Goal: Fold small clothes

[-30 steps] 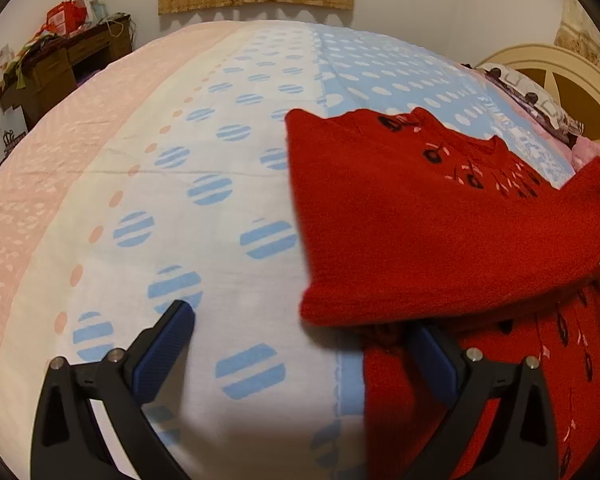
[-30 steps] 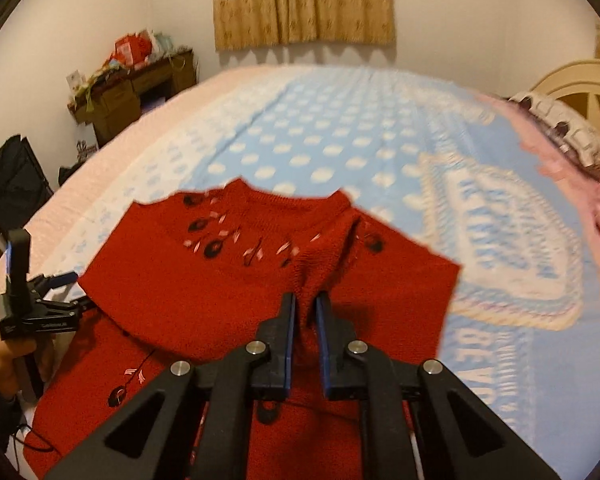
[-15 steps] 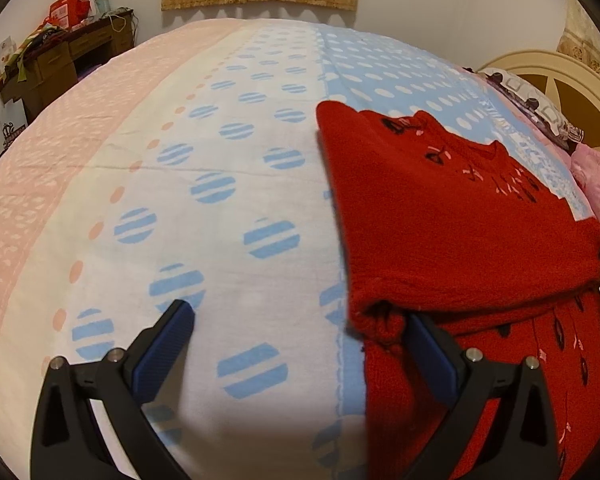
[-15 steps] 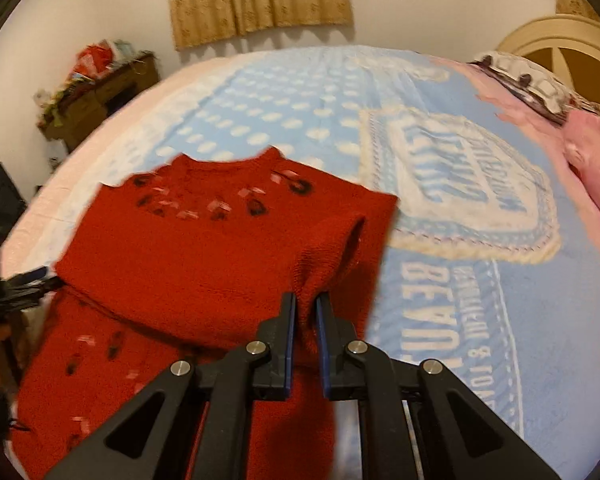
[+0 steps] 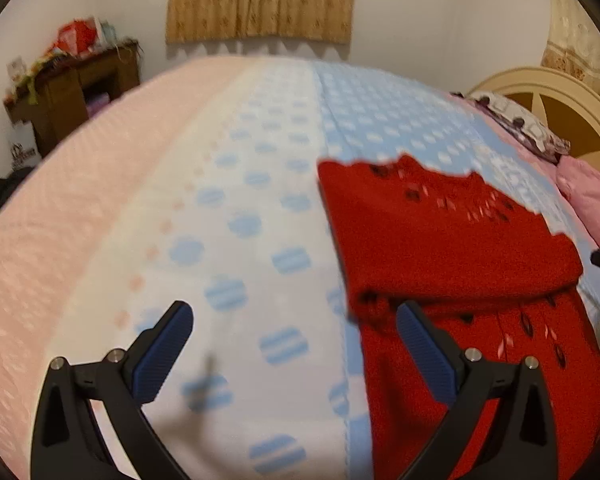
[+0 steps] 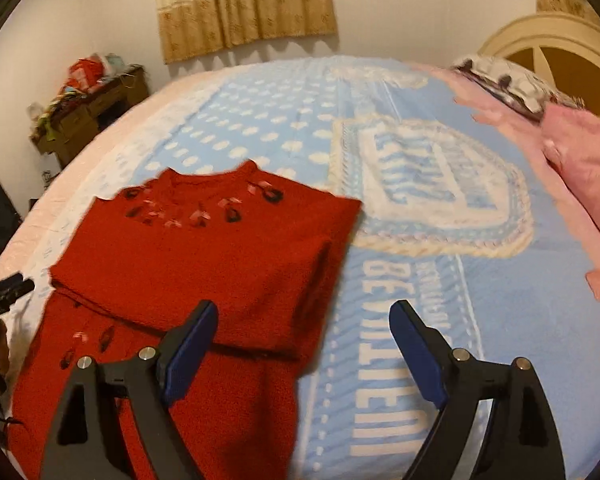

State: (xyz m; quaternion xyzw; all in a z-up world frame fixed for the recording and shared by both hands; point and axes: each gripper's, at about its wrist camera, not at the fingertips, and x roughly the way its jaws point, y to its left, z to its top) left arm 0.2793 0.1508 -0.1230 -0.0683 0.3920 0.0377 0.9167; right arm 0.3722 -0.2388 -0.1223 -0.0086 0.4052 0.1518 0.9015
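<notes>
Red knit, the sweater lies flat on the bed, on the blue dotted stretch of the cover beside the big printed badge. We see its sleeves folded in across the chest, the upper fold forming a thick band over the lower body, with the neckline and its dark and pink motifs toward the curtain.

Our right gripper has just been opening: its jaws now stand spread wide, nothing between them but the sweater's right edge and bare cover below, and the pads press on no cloth. Our left gripper also has its jaws spread, over the white dotted part of the cover; its right pad sits just at the sweater's left edge, and whether it brushes the knit we cannot tell.

At the far side of the bed are a pink pillow and a cream headboard; a cluttered desk stands by the wall.
</notes>
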